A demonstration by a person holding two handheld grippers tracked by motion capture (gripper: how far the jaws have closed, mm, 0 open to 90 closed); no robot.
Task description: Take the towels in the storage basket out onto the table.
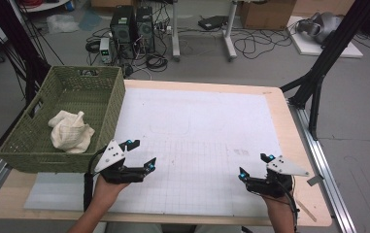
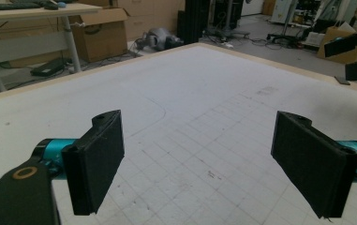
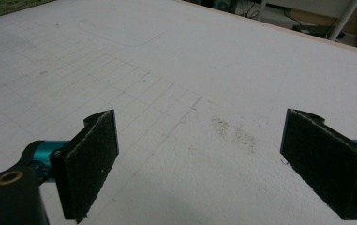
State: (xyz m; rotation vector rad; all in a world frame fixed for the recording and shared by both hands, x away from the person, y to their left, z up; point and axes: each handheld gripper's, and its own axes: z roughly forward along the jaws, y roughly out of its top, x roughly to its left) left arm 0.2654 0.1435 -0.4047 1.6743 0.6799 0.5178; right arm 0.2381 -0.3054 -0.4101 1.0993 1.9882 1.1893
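- The left gripper (image 1: pixel 140 154) has its jaws spread wide with nothing between them; in the left gripper view (image 2: pixel 199 159) the two flat black pads (image 2: pixel 96 164) look coarse and felt-like, each on a teal mount.
- The right gripper (image 1: pixel 254 164) also has its jaws wide apart and empty; in its own view (image 3: pixel 204 164) the pads (image 3: pixel 89 159) are rectangular, rough and lightly dusted with pale specks.
- Below both pairs of jaws lies a white mat (image 1: pixel 197 145), matte and scuffed, printed with a faint grid and a rounded outline farther ahead of the jaws (image 3: pixel 120 35).
- A smudge of dark specks (image 3: pixel 234 131) marks the mat just ahead of the right jaws, between them.
- The mat covers a pale wooden counter (image 1: pixel 282 111), whose bare edge frames it.
- A cream cloth (image 1: pixel 71 131), soft and crumpled into a lump with a fine ribbed weave, lies to the left of the left jaws and a little beyond them, well apart from the right jaws.
- The cloth rests inside a green woven basket (image 1: pixel 114 104), rectangular with handle slots; the basket's near right wall stands between the left jaws and the cloth.
- A grey three-cornered plate tops each gripper, and a hand (image 1: pixel 106 187) grips each from behind.
- Beyond the counter, cables, boxes and black stands crowd the floor (image 1: pixel 197 43).
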